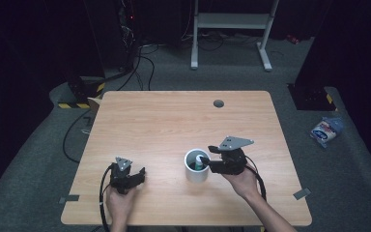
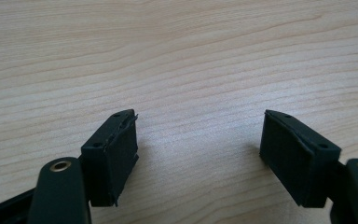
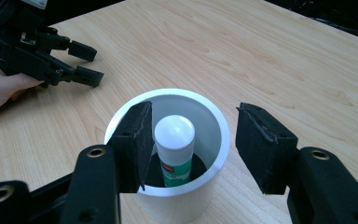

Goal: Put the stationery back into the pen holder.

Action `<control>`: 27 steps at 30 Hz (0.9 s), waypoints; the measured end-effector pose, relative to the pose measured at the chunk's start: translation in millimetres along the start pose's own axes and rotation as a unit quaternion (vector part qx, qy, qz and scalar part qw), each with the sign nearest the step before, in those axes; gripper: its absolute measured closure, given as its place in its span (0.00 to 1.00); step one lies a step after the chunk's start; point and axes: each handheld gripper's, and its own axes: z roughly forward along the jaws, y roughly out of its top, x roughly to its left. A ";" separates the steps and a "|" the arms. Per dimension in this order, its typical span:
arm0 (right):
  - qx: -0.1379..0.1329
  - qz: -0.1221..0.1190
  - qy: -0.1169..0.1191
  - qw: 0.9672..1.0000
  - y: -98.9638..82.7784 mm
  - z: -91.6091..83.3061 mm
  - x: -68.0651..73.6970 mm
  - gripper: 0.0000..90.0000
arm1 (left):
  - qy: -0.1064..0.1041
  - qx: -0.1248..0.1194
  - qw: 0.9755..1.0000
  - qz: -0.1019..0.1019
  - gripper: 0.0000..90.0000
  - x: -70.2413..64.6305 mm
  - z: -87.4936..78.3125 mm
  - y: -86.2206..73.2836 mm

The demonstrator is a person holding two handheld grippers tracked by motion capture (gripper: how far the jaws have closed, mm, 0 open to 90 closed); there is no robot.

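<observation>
My right gripper [image 3: 191, 144] hovers over a white cup [image 3: 214, 121], fingers spread around the glue stick [image 3: 175, 140] standing inside, not pressing it. My left gripper [image 2: 198, 149] rests on the wooden counter [image 1: 174, 121], fingers spread wide on nothing.

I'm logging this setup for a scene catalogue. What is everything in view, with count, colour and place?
table: one, light wood, centre of the high view
cup: one, white, near-right part of the table
glue stick: one, white cap with green label, upright inside the cup
grommet: one, grey, far edge of the table
stand: one, white, on the floor beyond the table
packet: one, blue and white, floor at right
left gripper: one, black, open, resting on the table
right gripper: one, black, open over the cup
</observation>
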 end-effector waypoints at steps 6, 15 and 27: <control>-0.005 0.008 -0.004 1.000 -0.7 -4.4 -3.8 0.51 | 0.000 0.000 1.000 0.000 0.31 0.0 0.1 0.0; -0.010 0.015 -0.009 1.000 -3.3 -11.6 -9.2 0.51 | 0.000 0.000 1.000 0.000 0.30 0.0 0.0 0.0; -0.019 0.025 -0.021 0.999 -6.0 -24.2 -16.9 0.52 | 0.000 0.000 1.000 0.000 0.30 0.0 0.0 0.0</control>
